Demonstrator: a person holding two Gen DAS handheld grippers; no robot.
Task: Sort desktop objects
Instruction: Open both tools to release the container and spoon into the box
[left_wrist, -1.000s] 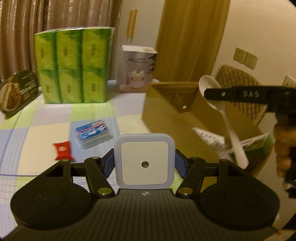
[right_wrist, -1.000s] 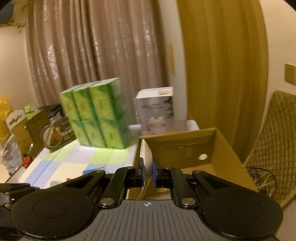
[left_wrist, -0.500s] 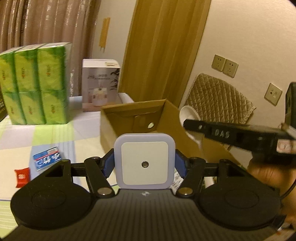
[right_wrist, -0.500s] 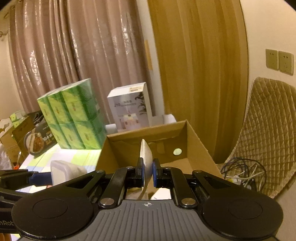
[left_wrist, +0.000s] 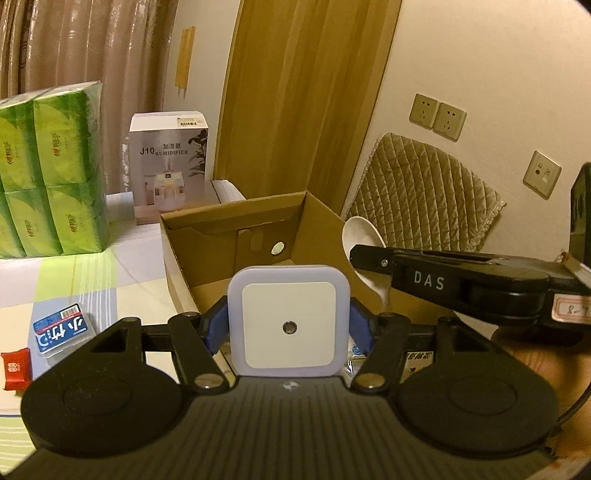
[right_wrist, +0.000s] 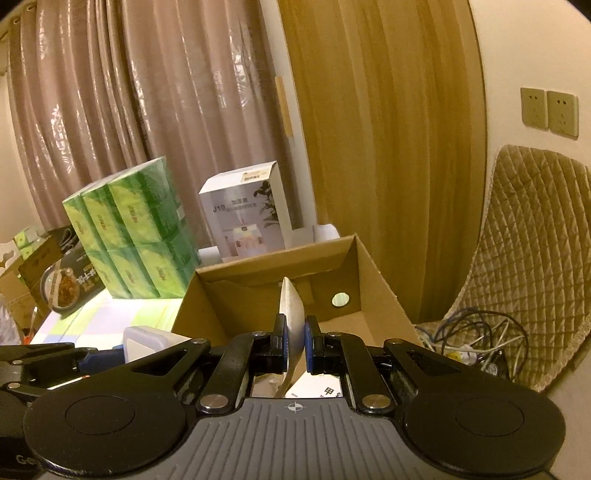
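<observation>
Both grippers now overhang the cardboard box (left_wrist: 236, 221), left fingers (left_wrist: 214, 328) clamping the night light (left_wrist: 288, 317), right the spoon (right_wrist: 291, 314).

This is a room in a home, probably a bedroom or living room. Long brown curtains (right_wrist: 147, 129) hang at 11 o'clock and a wooden door (left_wrist: 303, 92) stands at 12 o'clock. On the cream wall at 2 o'clock are wall sockets (left_wrist: 437, 117), with a quilted cushion (left_wrist: 424, 192) below them. The table has a checked cloth (left_wrist: 74, 280), and on it stand packs of green tissues (left_wrist: 51, 173), a humidifier box (left_wrist: 168, 162) and an open cardboard box (left_wrist: 236, 236).
</observation>
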